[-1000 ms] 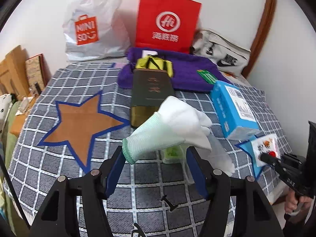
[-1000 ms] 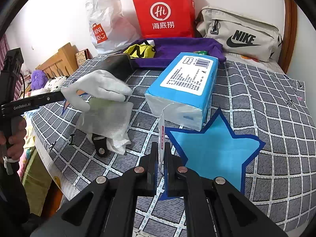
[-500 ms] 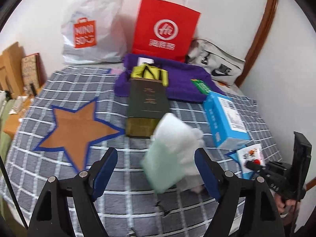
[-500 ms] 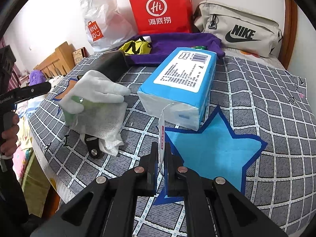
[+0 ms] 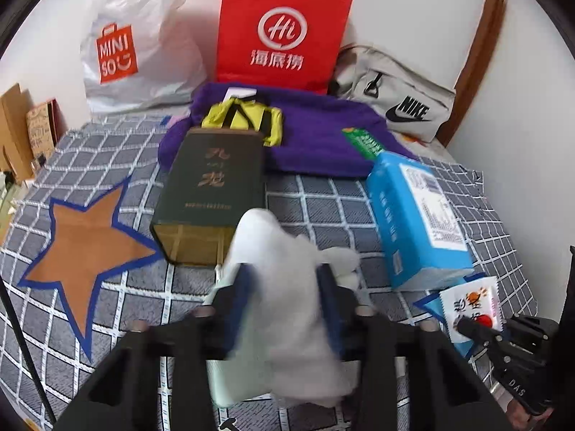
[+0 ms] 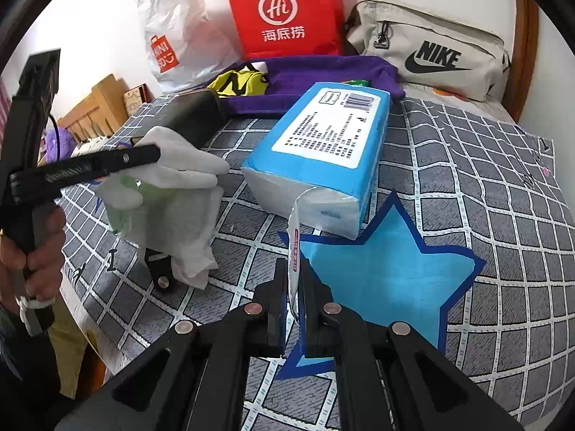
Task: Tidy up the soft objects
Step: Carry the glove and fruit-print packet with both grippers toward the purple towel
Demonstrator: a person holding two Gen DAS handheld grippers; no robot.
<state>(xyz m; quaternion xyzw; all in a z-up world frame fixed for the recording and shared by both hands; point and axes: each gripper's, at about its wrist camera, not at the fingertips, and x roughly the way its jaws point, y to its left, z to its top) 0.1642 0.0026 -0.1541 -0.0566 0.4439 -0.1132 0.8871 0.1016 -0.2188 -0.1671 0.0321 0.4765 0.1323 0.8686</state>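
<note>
Closing: left gripper (image 5: 284, 287) jaws just narrowed, now clamped on glove (image 5: 287, 309) after letting go; right gripper (image 6: 293, 287) pinches sachet (image 6: 294, 248); regrasp done, placing next.

Quick count off bed (image 5: 316, 194):
- shopping bags: 2, red paper one (image 5: 284, 28) plus white plastic one (image 5: 140, 39)
- beige waist bag (image 6: 431, 46): 1
- star patches on cover: 2, brown (image 5: 82, 248) and blue (image 6: 388, 273)
- blue tissue pack (image 6: 323, 151): 1
- dark green box (image 5: 212, 186): 1
- purple towel (image 5: 316, 136): 1
- yellow pouch (image 5: 240, 118): 1
- white glove (image 6: 179, 165): 1 that I can make out
- small snack packet (image 5: 470, 305): 1
- claws: 2, left (image 5: 284, 287), right (image 6: 293, 287)
</note>
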